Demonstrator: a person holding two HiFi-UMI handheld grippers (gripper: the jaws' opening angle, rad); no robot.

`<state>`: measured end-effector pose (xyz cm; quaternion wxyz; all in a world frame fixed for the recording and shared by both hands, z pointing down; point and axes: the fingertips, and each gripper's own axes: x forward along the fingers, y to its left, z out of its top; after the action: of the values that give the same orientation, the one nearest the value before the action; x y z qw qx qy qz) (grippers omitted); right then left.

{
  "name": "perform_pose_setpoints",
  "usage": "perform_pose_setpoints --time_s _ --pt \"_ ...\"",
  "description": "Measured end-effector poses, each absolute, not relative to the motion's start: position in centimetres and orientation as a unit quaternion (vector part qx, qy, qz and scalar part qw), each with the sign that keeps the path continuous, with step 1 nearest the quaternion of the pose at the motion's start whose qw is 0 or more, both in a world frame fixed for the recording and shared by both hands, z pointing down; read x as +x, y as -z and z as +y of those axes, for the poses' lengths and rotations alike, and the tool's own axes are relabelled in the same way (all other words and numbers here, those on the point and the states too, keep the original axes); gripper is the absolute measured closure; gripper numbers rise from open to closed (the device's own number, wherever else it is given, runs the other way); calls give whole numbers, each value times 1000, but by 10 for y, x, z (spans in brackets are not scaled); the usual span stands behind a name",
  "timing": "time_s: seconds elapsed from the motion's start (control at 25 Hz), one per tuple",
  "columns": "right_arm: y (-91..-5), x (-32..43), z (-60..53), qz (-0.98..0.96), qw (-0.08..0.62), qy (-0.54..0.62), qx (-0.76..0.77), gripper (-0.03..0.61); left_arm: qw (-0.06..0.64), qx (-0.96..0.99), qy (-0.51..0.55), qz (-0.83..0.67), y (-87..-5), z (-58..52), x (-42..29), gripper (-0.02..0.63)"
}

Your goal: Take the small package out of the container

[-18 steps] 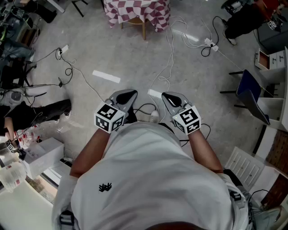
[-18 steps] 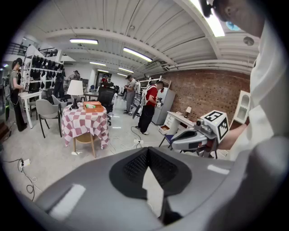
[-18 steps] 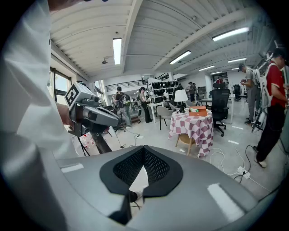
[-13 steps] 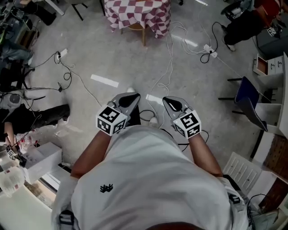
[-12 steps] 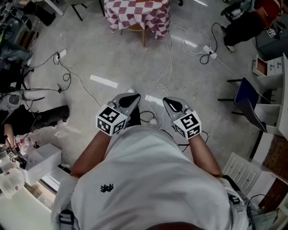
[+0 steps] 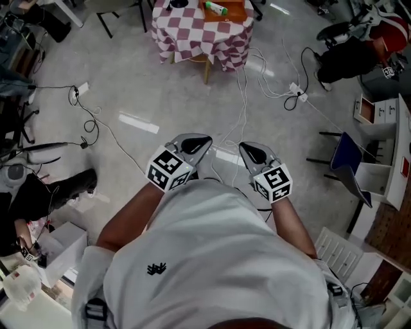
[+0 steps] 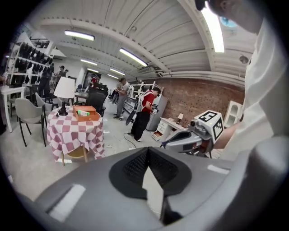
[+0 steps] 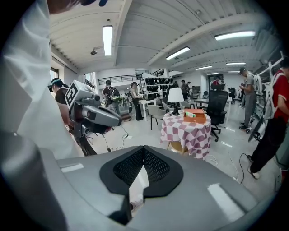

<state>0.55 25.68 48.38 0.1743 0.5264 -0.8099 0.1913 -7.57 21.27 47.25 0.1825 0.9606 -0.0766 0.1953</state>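
Note:
A small table with a red-and-white checked cloth [image 6: 202,29] stands several steps ahead of me. On it sits an orange container [image 6: 226,8] with a small green package [image 6: 217,8] inside. In the gripper views I see the same container [image 7: 86,112] [image 8: 195,115] far off, with the package [image 8: 188,114] in it. Both grippers are held close to the person's chest, far from the table. My left gripper [image 6: 204,139] [image 7: 147,150] is shut and holds nothing. Beside it, my right gripper [image 6: 245,147] [image 8: 143,149] is also shut and holds nothing.
Cables [image 6: 244,96] and power strips [image 6: 297,90] trail over the grey floor between me and the table. A blue chair [image 6: 350,157] and white shelves stand at the right, boxes and gear at the left. A lamp [image 8: 175,95] stands on the table. Several people stand in the room.
The view has advanced toward the checked table, so its top and the orange container now show. Both grippers stay shut at the chest, slightly higher in the picture.

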Motion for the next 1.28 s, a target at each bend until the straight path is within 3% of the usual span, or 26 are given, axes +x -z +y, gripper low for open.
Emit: perform_pose_setpoints --time_s 0.12,0.64,1.28 --pt "-479 -4 213 -811 175 -182 528 577 207 958 -191 -59 -477 181 -88 559" --pt "-478 -9 89 -818 177 -187 514 575 197 954 -191 -118 -486 54 -103 558" --pt "-484 98 -112 -873 197 -152 420 565 211 932 -179 -235 -470 -111 -24 557"
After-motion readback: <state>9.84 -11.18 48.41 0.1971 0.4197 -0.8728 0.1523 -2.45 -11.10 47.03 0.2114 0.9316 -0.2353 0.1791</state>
